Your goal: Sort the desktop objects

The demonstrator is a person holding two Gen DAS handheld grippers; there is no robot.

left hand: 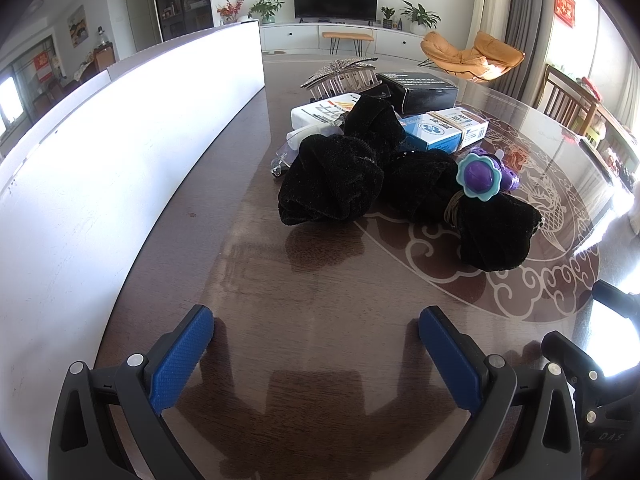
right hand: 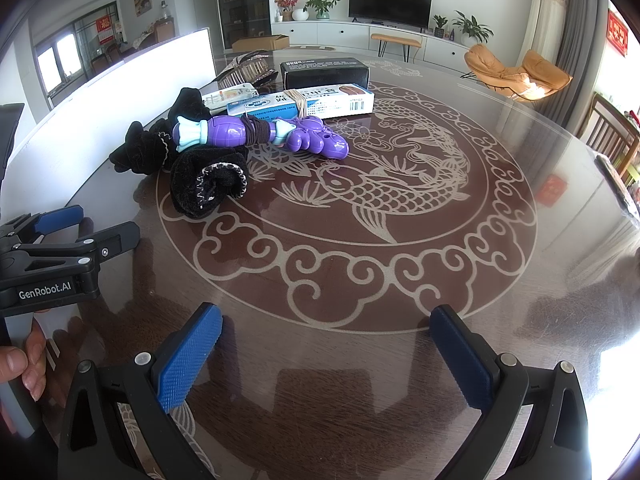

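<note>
A pile of objects lies on the round brown table (right hand: 400,280). It holds black velvet cloth pieces (left hand: 332,180) (right hand: 208,184), a purple and light-blue toy (right hand: 260,136) (left hand: 480,176), a blue-and-white box with a rubber band (right hand: 304,104) (left hand: 444,128), a black box (right hand: 324,74) (left hand: 424,90), a white box (left hand: 320,112) and a hair claw clip (left hand: 340,76). My left gripper (left hand: 316,328) is open and empty, short of the cloth; it also shows in the right wrist view (right hand: 90,222). My right gripper (right hand: 326,328) is open and empty over the table's pattern.
A white bin wall (left hand: 100,168) (right hand: 120,92) runs along the left side of the table. Wooden chairs (right hand: 612,136) stand at the right edge. A TV and orange lounge chairs are in the room behind.
</note>
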